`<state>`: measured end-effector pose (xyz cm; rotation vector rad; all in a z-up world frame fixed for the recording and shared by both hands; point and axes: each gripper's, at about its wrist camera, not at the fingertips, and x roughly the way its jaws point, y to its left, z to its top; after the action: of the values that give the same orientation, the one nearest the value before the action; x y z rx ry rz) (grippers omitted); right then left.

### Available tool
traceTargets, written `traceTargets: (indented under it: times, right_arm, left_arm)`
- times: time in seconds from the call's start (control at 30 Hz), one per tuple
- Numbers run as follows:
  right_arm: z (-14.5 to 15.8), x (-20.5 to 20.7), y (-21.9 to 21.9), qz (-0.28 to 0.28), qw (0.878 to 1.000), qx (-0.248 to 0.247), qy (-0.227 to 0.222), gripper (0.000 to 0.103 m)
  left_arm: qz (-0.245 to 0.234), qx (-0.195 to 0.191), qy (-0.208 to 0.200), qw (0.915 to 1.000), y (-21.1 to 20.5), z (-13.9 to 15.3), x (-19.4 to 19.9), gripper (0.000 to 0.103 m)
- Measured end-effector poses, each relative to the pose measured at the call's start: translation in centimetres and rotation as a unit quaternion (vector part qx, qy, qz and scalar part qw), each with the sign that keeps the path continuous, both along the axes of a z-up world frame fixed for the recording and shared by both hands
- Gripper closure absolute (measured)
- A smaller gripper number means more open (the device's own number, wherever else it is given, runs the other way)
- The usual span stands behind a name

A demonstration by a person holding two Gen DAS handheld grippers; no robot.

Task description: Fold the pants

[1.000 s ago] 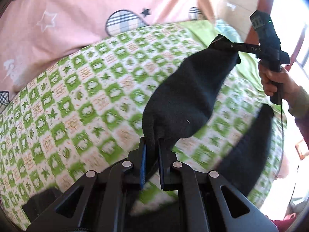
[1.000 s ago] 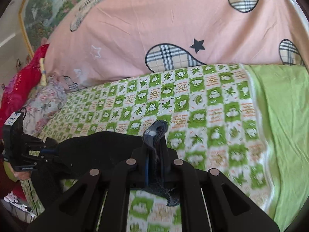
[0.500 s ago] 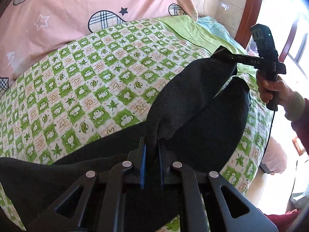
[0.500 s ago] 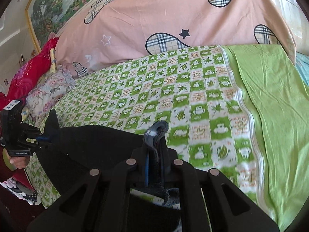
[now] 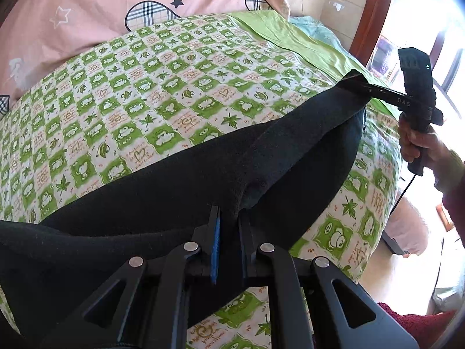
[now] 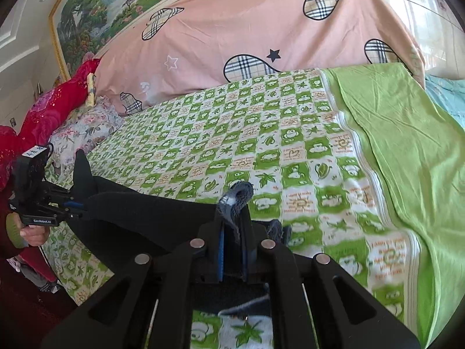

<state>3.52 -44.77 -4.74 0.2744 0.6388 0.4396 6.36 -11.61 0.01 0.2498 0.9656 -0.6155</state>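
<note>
my left hand-held gripper and right hand-held gripper each clamp an edge of the black fabric pants, stretched low across the green-checked bed sheet.

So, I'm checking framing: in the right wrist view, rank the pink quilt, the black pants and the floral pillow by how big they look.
1. pink quilt
2. black pants
3. floral pillow

The pants lie nearer the camera, so their true rank is unsure.
</note>
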Motion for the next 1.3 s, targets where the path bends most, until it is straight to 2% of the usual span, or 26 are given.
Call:
traceTargets:
  times: [0.17,0.23,0.27,0.37,0.43,0.47,0.5,0.77,0.93,1.17,1.3]
  right_arm:
    - [-0.8,-1.2,0.2,-0.011,1.0,-0.001,0.013,0.09]
    - [-1.1,-1.5,-0.2,-0.023,0.999,0.011,0.021,0.081]
    - [-1.1,-1.8,-0.4,-0.029,0.999,0.016,0.021,0.081]
    - [-1.1,-2.7,-0.7,-0.05,0.998,0.027,0.024,0.064]
    - [-0.8,-3.7,-0.9,-0.064,0.997,0.035,0.019,0.044]
    - [-0.7,-4.2,-1.0,-0.071,0.997,0.038,0.015,0.042]
    - [-0.5,-4.7,-1.1,-0.079,0.996,0.044,0.012,0.042]
    - [-0.1,-8.6,-0.7,-0.133,0.986,0.097,0.013,0.042]
    - [-0.7,-11.1,1.7,-0.128,0.98,0.151,0.021,0.042]
    - [-3.1,-11.6,6.2,-0.095,0.977,0.178,0.068,0.042]
    - [-4.0,-10.8,6.9,-0.101,0.975,0.179,0.085,0.042]
  left_arm:
    - [-0.001,-0.007,0.026,0.9996,0.0,-1.1,-0.5,0.086]
    - [0.003,-0.009,0.034,0.9994,0.1,-1.5,-0.8,0.08]
    - [0.005,-0.011,0.037,0.9992,0.2,-1.6,-0.9,0.074]
    - [0.014,-0.014,0.039,0.999,0.7,-1.7,-1.7,0.061]
    - [0.02,-0.017,0.042,0.9988,1.1,-1.6,-2.0,0.059]
    - [0.026,-0.016,0.043,0.9986,1.4,-1.6,-2.2,0.054]
    - [0.032,-0.018,0.042,0.9984,1.8,-1.5,-2.4,0.05]
    - [0.087,-0.04,0.053,0.994,6.5,-0.5,-4.0,0.045]
    - [0.14,-0.056,0.067,0.9863,10.7,-0.5,-4.7,0.044]
    - [0.228,-0.076,0.1,0.9656,17.3,-1.9,-4.8,0.043]
    - [0.29,-0.1,0.118,0.9443,21.4,-2.5,-4.0,0.043]
